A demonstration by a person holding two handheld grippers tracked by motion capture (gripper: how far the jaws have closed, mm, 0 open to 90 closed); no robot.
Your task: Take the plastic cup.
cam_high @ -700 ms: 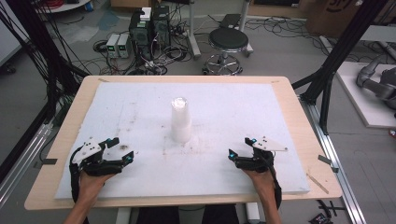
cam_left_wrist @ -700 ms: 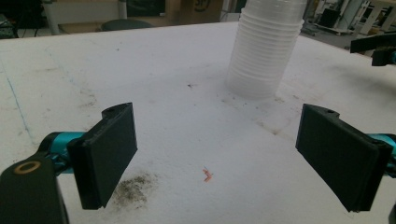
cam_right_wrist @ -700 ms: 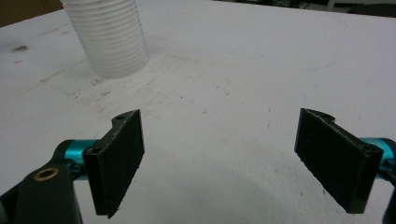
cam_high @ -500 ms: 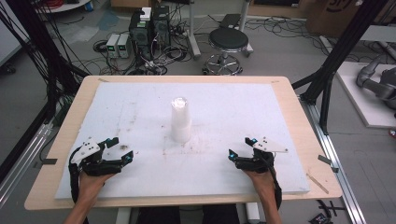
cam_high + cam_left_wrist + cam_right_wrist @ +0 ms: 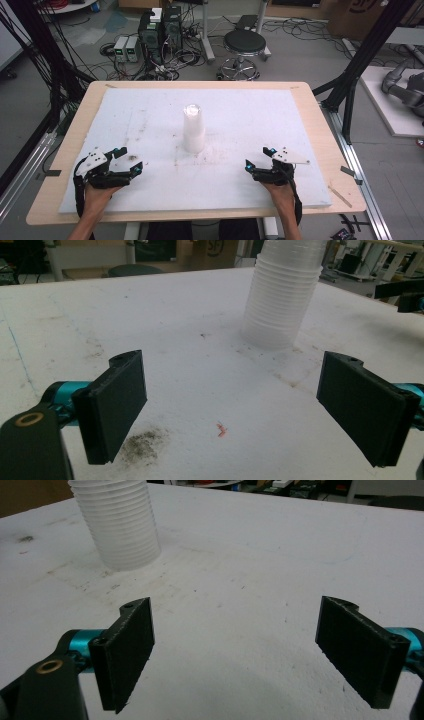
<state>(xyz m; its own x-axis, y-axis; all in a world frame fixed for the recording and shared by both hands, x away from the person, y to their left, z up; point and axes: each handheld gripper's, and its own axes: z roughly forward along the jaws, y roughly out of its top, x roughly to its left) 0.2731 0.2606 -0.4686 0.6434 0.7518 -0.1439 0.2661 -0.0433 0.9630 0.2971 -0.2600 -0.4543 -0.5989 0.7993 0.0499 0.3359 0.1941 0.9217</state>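
I'm seeing even, bright overhead light washing out the white surface (image 5: 300, 130), with soft shadows pooling beneath the fingers (image 5: 125, 650). The high view is looking slightly soft; the stack of cups (image 5: 282, 295) is blurring faintly, and the background beyond it is going out of focus.

White foam mat (image 5: 280, 125), blk stool (image 5: 244, 43), PC towers (image 5: 161, 29); floor cables (image 5: 300, 27)
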